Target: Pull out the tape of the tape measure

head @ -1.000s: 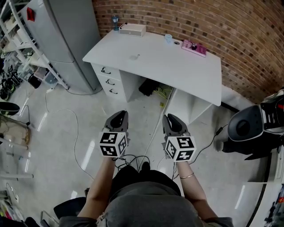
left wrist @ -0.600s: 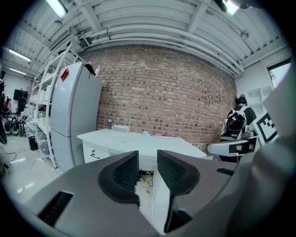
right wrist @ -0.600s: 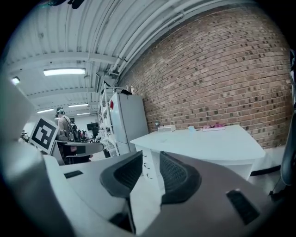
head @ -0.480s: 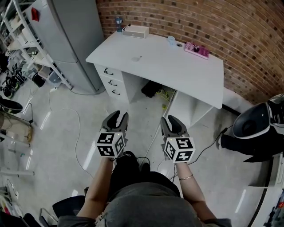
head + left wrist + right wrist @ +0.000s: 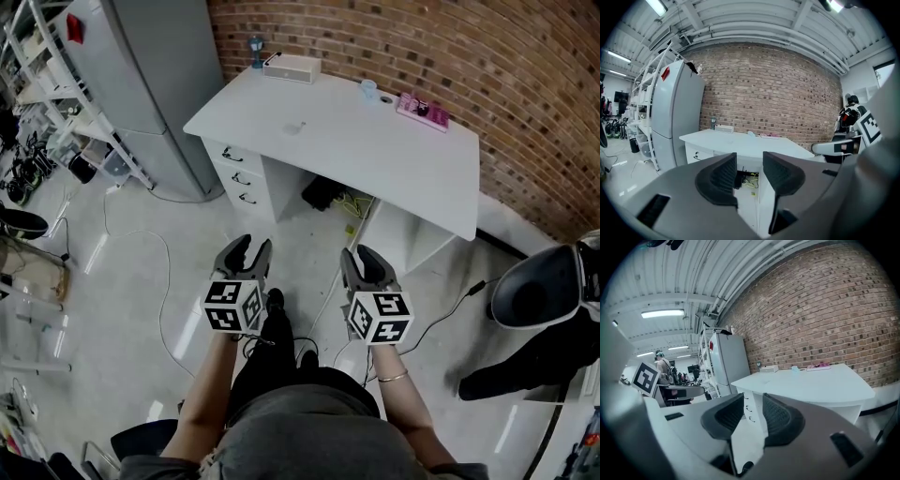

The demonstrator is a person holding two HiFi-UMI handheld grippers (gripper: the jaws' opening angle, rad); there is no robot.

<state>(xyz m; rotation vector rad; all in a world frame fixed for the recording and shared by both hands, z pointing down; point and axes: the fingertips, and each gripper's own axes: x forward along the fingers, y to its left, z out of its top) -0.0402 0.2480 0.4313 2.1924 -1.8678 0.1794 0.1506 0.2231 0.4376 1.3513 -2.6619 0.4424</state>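
Observation:
No tape measure can be made out in any view. I hold both grippers at waist height over the floor, short of the white desk [image 5: 375,150]. The left gripper [image 5: 246,247] [image 5: 750,165] is opening, with a gap between its dark ribbed pads [image 5: 723,176] and nothing in it. The right gripper [image 5: 368,257] [image 5: 753,411] is opening too, and its jaws are empty. A small pale thing [image 5: 298,125] lies on the desk top, too small to identify.
At the desk's back edge are a white box [image 5: 292,67], a small bottle [image 5: 256,45], a blue cup [image 5: 369,90] and a pink item [image 5: 421,109]. A grey cabinet [image 5: 159,66] and shelving [image 5: 47,84] stand left. A black and white machine [image 5: 544,300] is at right. A cable [image 5: 164,300] lies on the floor.
Both grippers' jaws have spread apart from nearly shut. The desk has drifted slightly right in the head view, and a foot has stepped forward between the grippers.

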